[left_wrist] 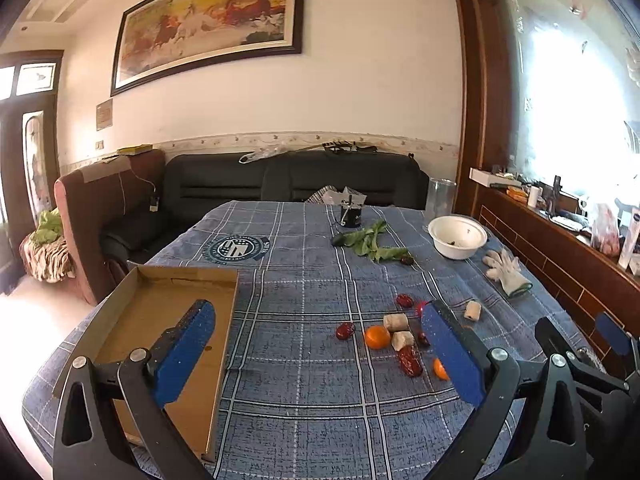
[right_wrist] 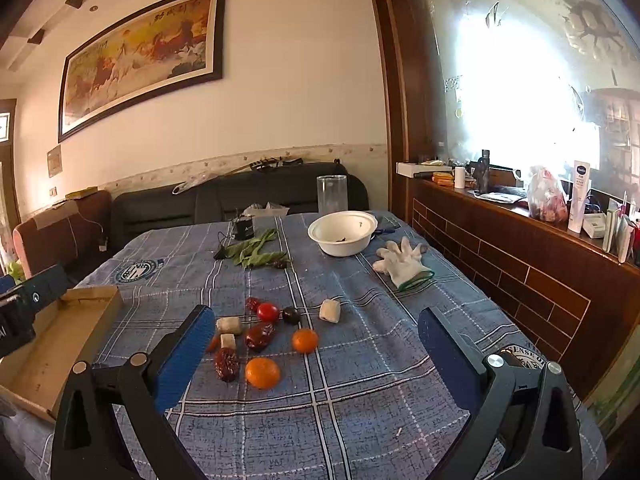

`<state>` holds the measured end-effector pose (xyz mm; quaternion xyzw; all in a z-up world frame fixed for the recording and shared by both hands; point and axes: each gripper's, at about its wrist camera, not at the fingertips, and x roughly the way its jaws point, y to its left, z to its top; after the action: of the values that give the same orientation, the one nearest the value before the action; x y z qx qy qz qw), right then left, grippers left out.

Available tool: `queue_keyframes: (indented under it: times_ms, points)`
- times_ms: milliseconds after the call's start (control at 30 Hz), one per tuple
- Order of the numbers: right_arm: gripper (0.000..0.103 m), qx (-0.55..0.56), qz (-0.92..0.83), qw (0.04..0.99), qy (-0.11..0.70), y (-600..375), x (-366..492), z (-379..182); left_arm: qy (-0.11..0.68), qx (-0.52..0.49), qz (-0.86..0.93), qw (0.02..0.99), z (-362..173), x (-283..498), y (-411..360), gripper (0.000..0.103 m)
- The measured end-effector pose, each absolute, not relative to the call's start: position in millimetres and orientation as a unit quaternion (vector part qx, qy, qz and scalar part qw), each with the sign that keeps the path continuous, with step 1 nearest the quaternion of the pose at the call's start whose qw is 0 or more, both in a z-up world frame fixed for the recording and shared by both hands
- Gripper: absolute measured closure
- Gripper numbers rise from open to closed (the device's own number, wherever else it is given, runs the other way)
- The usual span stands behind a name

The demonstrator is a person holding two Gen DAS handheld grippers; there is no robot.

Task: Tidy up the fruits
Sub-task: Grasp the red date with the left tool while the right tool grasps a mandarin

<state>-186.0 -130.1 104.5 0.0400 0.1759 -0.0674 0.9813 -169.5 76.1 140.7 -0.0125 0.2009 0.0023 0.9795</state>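
Observation:
A cluster of fruit lies on the blue plaid cloth: two small oranges [right_wrist: 262, 372] [right_wrist: 305, 340], a red cherry tomato [right_wrist: 267, 312], several red dates [right_wrist: 260, 336] and pale cut chunks [right_wrist: 329, 311]. The same cluster shows in the left wrist view around an orange [left_wrist: 377, 337]. An empty shallow cardboard tray [left_wrist: 160, 320] sits at the left. My left gripper [left_wrist: 320, 348] is open and empty, one finger over the tray. My right gripper [right_wrist: 316, 344] is open and empty, hovering over the fruit.
A white bowl [right_wrist: 342, 233] stands at the back right, with a white glove [right_wrist: 402, 262], green leaves [right_wrist: 256, 252], a clear glass [right_wrist: 331, 194] and a dark cup [right_wrist: 244, 228] nearby. A sofa lies beyond the table, a wooden ledge on the right.

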Motion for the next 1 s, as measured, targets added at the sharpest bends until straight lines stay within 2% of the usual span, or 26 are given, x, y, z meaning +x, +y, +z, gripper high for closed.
queue_keyframes:
  times_ms: [667, 1000]
  points:
    - [0.0, 0.053, -0.061, 0.97, 0.231, -141.0, -160.4, 75.8, 0.274, -0.015, -0.026, 0.961, 103.6, -133.8, 71.9, 0.0]
    - [0.0, 0.042, -0.056, 0.955, 0.288, -172.1, -136.6, 65.9, 0.305, -0.071, 0.009, 0.95, 92.7, -103.4, 131.0, 0.0]
